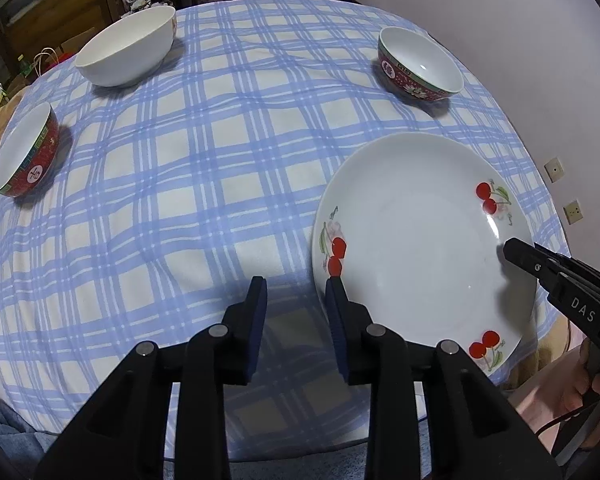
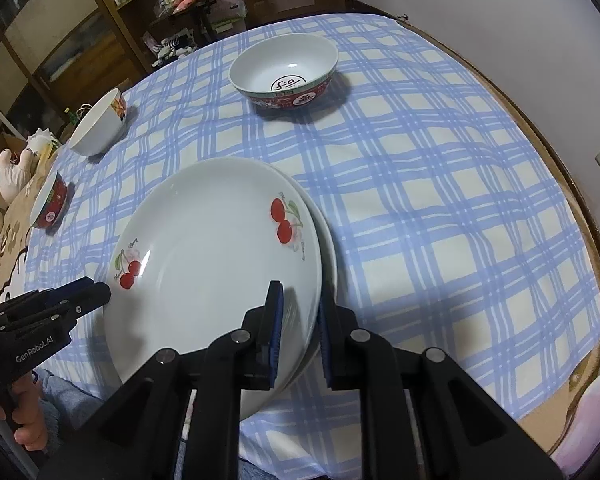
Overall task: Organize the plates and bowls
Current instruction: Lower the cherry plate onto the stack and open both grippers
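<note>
wide stretch of checked tablecloth (image 1: 188, 184) lying bare mid-table, giving passage. cherry plates (image 2: 220, 280) blocking near edge. white bowl (image 1: 128, 46), red bowl (image 1: 26, 152), far red bowl (image 2: 286, 74) standing well apart around rim.

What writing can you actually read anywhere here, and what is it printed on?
"DAS": white letters on the right tool, seen from the left camera.
"GenRobot.AI": white letters on the left tool's body, seen from the right camera.
Red bowls: Chinese characters in white roundels and inside one bowl; too small to read surely.
Plate: tiny script beside the cherries, too blurred to read.
</note>
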Tool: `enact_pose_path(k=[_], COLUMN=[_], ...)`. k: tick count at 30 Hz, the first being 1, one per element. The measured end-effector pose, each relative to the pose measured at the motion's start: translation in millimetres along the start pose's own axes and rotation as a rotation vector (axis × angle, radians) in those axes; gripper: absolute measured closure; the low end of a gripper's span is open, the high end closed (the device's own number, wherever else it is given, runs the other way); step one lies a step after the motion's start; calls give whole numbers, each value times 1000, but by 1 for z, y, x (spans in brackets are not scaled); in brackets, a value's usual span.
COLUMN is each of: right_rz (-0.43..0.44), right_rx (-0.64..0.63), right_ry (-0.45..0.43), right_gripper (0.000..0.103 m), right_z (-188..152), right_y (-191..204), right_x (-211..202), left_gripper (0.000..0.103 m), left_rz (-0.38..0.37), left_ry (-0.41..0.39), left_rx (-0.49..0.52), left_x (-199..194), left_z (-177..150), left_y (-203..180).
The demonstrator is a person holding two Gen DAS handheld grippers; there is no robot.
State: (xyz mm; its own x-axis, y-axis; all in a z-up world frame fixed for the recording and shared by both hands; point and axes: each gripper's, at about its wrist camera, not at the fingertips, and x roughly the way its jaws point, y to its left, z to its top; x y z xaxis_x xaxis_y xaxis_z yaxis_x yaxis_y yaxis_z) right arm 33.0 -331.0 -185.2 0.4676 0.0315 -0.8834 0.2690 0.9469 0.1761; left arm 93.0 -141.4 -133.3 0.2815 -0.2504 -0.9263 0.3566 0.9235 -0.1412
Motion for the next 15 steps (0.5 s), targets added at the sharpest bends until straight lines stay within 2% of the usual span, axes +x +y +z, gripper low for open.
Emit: enact_pose_path(k=[2,4,6,7,15], right_rz=[-8,-10,-71,-92,-50], right_rx=[-8,-22,-43,-52,-29], right_ry=[-1,-6,-31,-47,-32], right_gripper=[84,78,56,52,48], right_z=[-1,-3,-5,-5,-3], right_y=[2,5,9,12,6], right_x=[-1,-3,-9,-12,-9], left_gripper=[72,71,68,67,68], left_rz=[6,9,2,13,32], left_ry=[-2,0,-3,-5,-12], left_rx=[3,6,6,8,3], left_x=[-1,0,-1,-1,-5], left_z=[-1,-1,-1,-1,0], left_y=[-1,-2,-2,-2,2])
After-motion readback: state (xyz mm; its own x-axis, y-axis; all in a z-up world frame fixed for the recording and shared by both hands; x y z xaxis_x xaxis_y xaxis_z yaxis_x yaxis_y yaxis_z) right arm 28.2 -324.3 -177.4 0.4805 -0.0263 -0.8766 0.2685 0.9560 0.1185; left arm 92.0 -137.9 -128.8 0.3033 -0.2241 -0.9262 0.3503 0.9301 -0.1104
